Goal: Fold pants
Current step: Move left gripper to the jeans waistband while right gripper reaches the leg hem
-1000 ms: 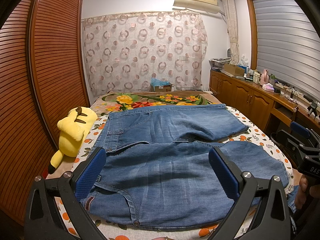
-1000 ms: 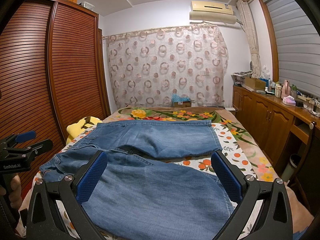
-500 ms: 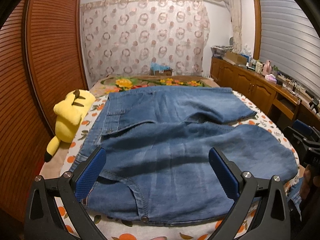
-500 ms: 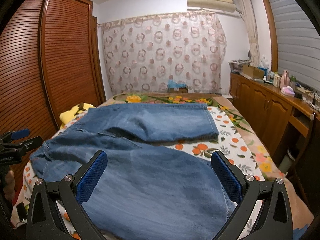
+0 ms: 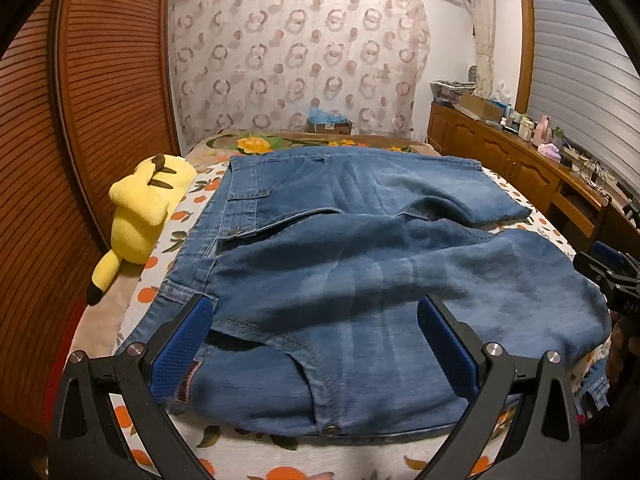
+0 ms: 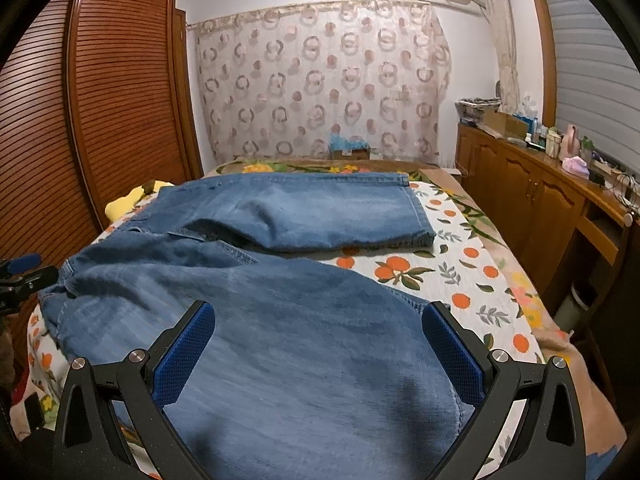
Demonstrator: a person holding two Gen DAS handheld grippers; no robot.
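A: Where are the jeans (image 5: 360,280)?

B: Spread across the bed (image 6: 472,280), filling the centre and lower half of both views. One leg lies flat toward the top of the frame; the other drapes across the bottom, waistband at lower left in the left view.

A: And the claws?

B: The left gripper (image 5: 316,344) and the right gripper (image 6: 320,348) both hang spread wide above the denim, grasping nothing.

A: Progress?

B: Early, I judge. The legs aren't laid together and no fold shows, so every fold is left.
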